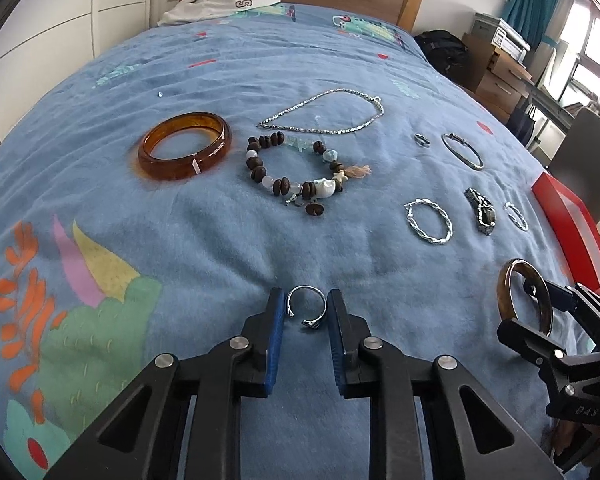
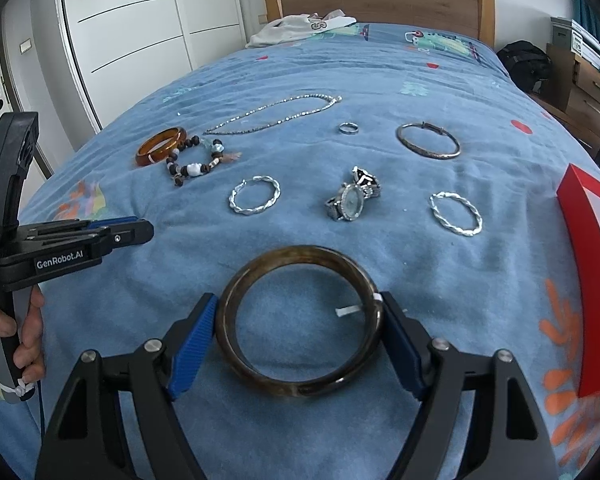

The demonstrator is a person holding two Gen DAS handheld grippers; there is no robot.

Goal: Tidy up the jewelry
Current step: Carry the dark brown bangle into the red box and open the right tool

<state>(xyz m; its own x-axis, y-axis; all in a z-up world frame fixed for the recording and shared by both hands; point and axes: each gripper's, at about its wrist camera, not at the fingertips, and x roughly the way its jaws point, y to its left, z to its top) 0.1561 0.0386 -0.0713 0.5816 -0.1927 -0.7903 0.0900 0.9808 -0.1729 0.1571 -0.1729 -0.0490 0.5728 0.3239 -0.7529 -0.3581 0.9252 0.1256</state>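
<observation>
My left gripper [image 1: 306, 306] is shut on a small open silver ring [image 1: 306, 307], held just above the blue bedspread [image 1: 220, 232]. My right gripper [image 2: 298, 320] is shut on a dark brown horn-like bangle [image 2: 300, 320] with a white tag; the bangle also shows in the left wrist view [image 1: 524, 298]. On the bed lie an amber bangle [image 1: 185, 145], a beaded bracelet [image 1: 296, 172], a silver chain necklace [image 1: 324, 114], a small ring [image 1: 422, 140], a thin silver bangle [image 1: 462, 151], two twisted silver hoops [image 1: 428, 221] [image 1: 516, 216] and a watch [image 2: 352, 200].
A red box [image 2: 588, 280] lies at the bed's right edge. White clothing [image 2: 300, 26] lies by the wooden headboard [image 2: 376, 0]. White wardrobe doors [image 2: 132, 32] stand on the left, drawers and a black bag [image 2: 524, 62] on the right.
</observation>
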